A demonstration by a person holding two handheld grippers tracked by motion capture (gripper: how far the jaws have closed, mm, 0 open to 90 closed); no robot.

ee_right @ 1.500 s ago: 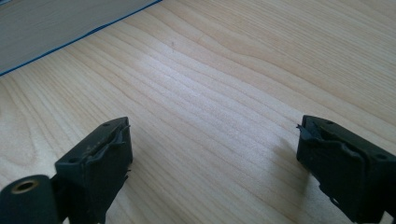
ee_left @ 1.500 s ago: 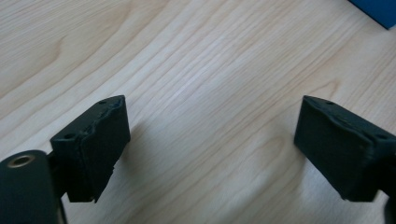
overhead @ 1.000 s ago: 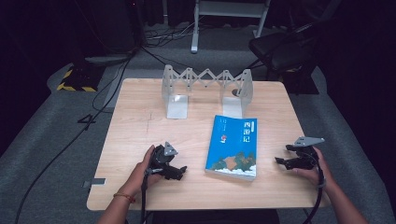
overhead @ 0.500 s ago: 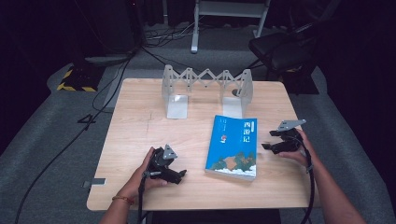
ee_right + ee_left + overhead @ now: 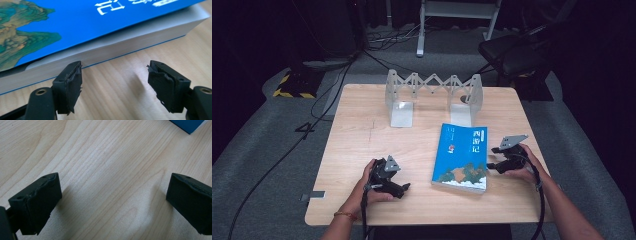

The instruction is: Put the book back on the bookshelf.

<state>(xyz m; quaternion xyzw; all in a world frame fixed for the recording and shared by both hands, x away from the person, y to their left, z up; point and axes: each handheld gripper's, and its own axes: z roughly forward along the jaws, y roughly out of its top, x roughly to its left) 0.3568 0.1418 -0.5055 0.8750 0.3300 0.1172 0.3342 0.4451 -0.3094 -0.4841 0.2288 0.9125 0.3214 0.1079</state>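
A: Where's the book?

B: The blue book (image 5: 462,156) lies flat on the worktop (image 5: 362,140), right of centre. Your right gripper (image 5: 494,157) sits just beside its page edge, jaws spread though just closing slightly, nothing between them.

A: And the left?

B: Your left gripper (image 5: 404,188) rests over bare wood, jaws spread.

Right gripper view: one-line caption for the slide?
Right gripper, jaws open and empty, facing the page edge of the blue book lying flat on the wooden table.

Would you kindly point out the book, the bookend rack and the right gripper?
book (image 5: 464,150), high view, middle of blue cover
rack (image 5: 434,82), high view, zigzag lattice
right gripper (image 5: 490,157), high view, between fingertips
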